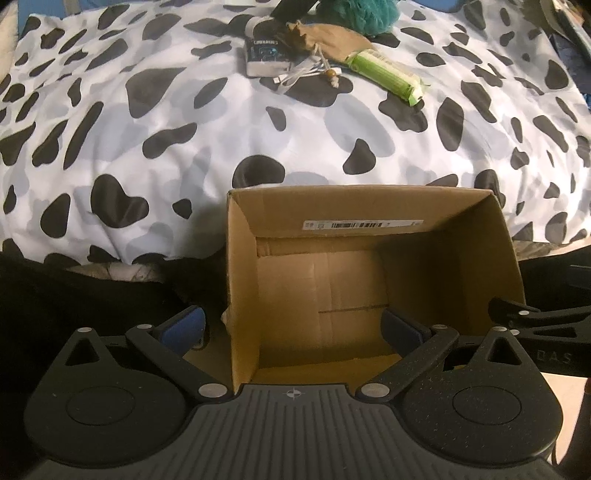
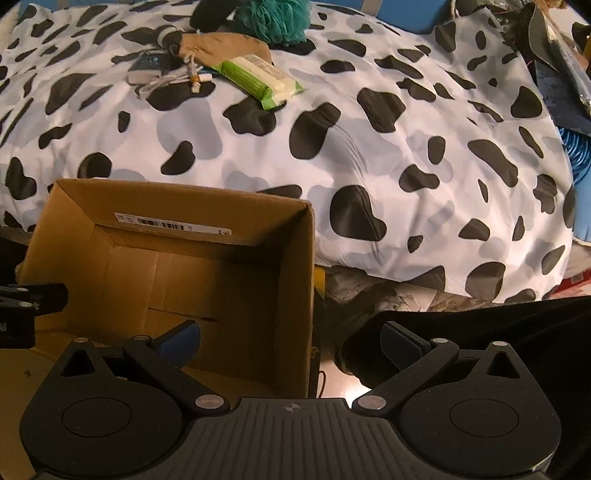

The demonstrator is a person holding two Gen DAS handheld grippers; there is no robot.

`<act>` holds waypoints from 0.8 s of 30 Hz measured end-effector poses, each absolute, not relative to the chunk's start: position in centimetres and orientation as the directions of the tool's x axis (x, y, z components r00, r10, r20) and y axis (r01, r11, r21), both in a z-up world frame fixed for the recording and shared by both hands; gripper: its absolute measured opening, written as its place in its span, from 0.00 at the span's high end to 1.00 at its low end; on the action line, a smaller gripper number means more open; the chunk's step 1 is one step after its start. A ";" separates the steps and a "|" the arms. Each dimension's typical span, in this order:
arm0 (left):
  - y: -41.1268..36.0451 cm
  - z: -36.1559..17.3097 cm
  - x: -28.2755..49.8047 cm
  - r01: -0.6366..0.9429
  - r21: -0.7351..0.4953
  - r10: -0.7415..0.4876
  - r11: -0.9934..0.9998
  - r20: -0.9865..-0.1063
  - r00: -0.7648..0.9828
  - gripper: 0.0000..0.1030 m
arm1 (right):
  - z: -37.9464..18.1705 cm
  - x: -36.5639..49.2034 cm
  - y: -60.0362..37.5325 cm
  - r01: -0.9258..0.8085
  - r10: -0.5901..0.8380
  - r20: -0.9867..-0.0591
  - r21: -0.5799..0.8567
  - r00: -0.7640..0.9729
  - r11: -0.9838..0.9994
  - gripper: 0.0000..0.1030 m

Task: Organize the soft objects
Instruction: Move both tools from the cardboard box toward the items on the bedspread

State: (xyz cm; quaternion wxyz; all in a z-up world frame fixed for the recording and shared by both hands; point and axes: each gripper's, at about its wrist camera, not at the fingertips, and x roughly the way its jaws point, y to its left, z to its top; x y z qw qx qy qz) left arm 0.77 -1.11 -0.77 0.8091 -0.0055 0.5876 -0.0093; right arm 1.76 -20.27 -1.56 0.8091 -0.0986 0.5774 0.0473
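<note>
An open, empty cardboard box stands against the near edge of a bed; it also shows in the right wrist view. My left gripper is open, its jaws astride the box's left wall. My right gripper is open, astride the box's right wall. At the far side of the bed lie a teal mesh sponge, a tan drawstring pouch, a green wipes pack, and a small dark box with a white cable. The same pile shows in the right wrist view: sponge, pouch, wipes.
A cow-print duvet covers the bed. Dark fabric lies at lower left beside the box. The right gripper's arm shows at the right edge. Clutter and a blue coil sit at the bed's right.
</note>
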 end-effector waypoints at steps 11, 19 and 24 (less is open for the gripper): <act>-1.5 0.2 1.1 0.004 -0.023 -0.023 1.000 -0.939 0.343 0.00 | -1.4 2.0 -20.1 -0.198 -0.038 -0.939 -0.112 0.343 0.974 0.00; -1.5 0.2 1.0 0.007 -0.022 -0.023 1.000 -0.937 0.349 0.00 | -1.3 1.9 -19.3 -0.233 -0.041 -0.934 -0.130 0.355 0.964 0.00; -1.6 0.4 0.9 0.011 -0.022 -0.024 1.000 -0.932 0.361 0.00 | -1.2 1.9 -19.0 -0.243 -0.042 -0.931 -0.137 0.362 0.960 0.00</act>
